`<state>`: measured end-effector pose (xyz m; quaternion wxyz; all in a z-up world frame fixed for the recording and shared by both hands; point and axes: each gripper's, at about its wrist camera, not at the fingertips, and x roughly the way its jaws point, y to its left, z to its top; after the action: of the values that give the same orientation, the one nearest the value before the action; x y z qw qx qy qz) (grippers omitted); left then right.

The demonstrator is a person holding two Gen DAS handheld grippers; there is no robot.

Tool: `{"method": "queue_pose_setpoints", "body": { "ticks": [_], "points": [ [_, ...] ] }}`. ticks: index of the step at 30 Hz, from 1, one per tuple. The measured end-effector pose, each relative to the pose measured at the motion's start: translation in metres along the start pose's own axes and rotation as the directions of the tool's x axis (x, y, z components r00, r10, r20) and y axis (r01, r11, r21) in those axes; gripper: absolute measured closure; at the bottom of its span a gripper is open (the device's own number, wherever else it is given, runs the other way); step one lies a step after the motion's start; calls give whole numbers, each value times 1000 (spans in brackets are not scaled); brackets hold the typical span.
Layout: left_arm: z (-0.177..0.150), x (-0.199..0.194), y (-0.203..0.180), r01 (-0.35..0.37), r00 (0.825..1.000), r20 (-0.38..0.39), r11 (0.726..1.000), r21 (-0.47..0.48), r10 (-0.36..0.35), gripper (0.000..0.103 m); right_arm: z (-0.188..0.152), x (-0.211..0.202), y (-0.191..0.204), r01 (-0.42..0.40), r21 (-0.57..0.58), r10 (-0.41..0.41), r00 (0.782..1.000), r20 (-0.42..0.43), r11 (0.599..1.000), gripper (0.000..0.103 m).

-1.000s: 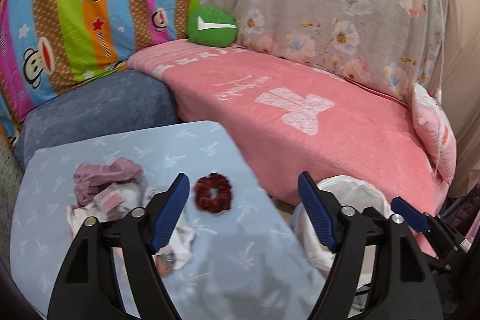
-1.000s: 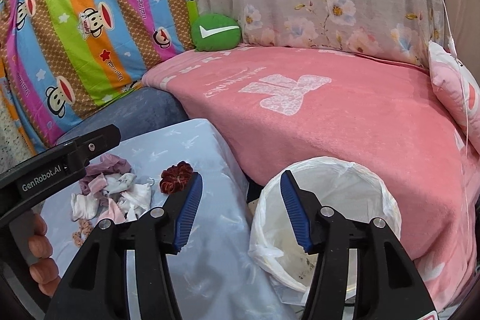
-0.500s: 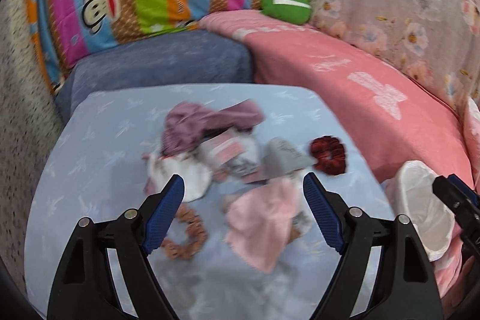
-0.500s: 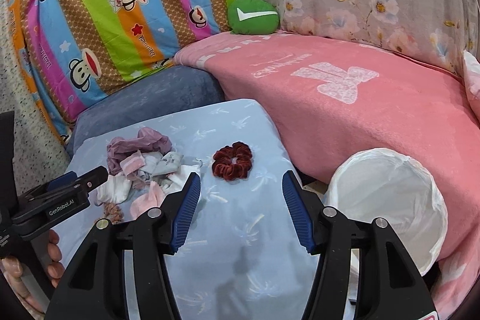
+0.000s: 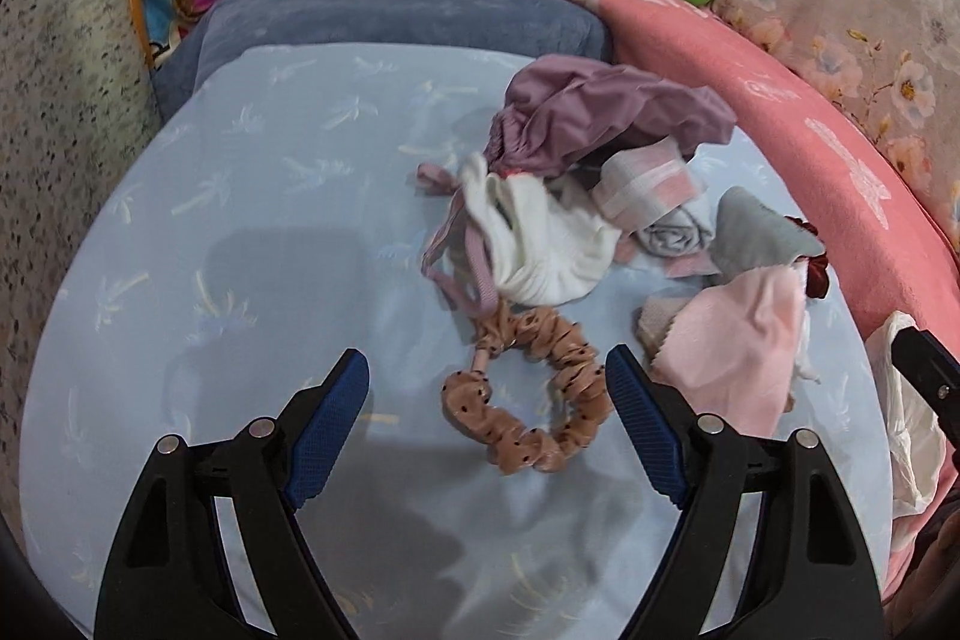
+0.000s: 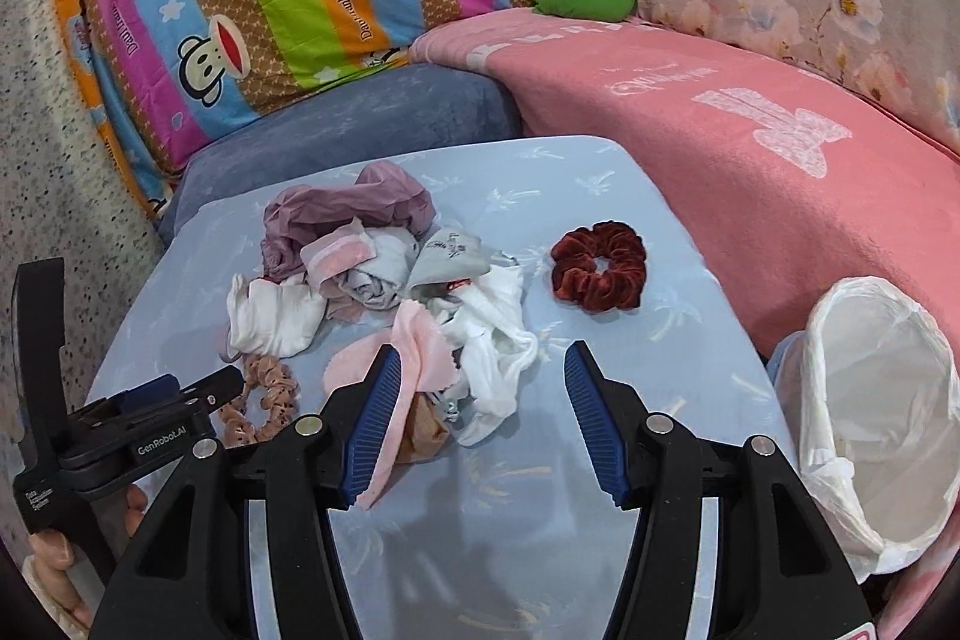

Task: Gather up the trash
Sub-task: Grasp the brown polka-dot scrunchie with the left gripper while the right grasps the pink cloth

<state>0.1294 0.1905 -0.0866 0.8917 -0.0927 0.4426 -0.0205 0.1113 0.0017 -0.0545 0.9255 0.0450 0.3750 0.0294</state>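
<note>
- Your left gripper had its jaws wide apart with nothing pinched. It hung over the tan dotted scrunchie, which lay flat on the blue table near the front edge.
- Your right gripper also had its jaws apart and held nothing. The pink cloth and a white sock lay just past its tips.
- The trash was a loose pile in the middle of the table: a purple cloth, socks and small rags, all touching each other.
- I think all of it was light, soft and floppy. It would not break, but it could slip out or drag a neighbor along.
- The tan scrunchie looked easy to take. You could pinch across one side of its ring.
- The red scrunchie lay alone toward the table's right edge, so it would come up clean.
- Only the right view showed the white bin bag wide open beside the table's right edge, and the whole red scrunchie.
- The left view showed the tan scrunchie whole; the right view showed it partly hidden behind your left gripper.
</note>
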Motion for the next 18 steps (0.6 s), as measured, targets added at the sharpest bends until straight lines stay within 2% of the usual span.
{"method": "queue_pose_setpoints", "body": {
  "ticks": [2,7,9,12,16,17,18],
  "points": [
    [-1,5,4,9,1000,-15,1000,-10,-9,30,-1,11,6,-4,-5,4,1000,-15,1000,47],
    [-4,16,14,52,997,-59,997,-49,-54,46,-3,33,17,-10,-11,9,999,-50,1000,49],
    [-4,18,15,64,996,-67,996,-55,-67,58,-5,41,20,-10,-15,9,998,-62,1000,53],
    [-5,19,15,72,995,-69,996,-49,-75,71,-6,52,25,-19,-20,17,996,-88,1000,63],
    [-7,21,13,78,994,-71,996,-33,-80,83,-9,61,31,-37,-31,33,993,-115,999,88],
    [-7,21,11,79,994,-73,996,-28,-81,90,-10,62,32,-42,-34,37,992,-120,999,94],
    [-7,21,10,83,994,-75,996,-27,-85,91,-10,62,33,-45,-36,40,992,-121,998,96]
  ]
}}
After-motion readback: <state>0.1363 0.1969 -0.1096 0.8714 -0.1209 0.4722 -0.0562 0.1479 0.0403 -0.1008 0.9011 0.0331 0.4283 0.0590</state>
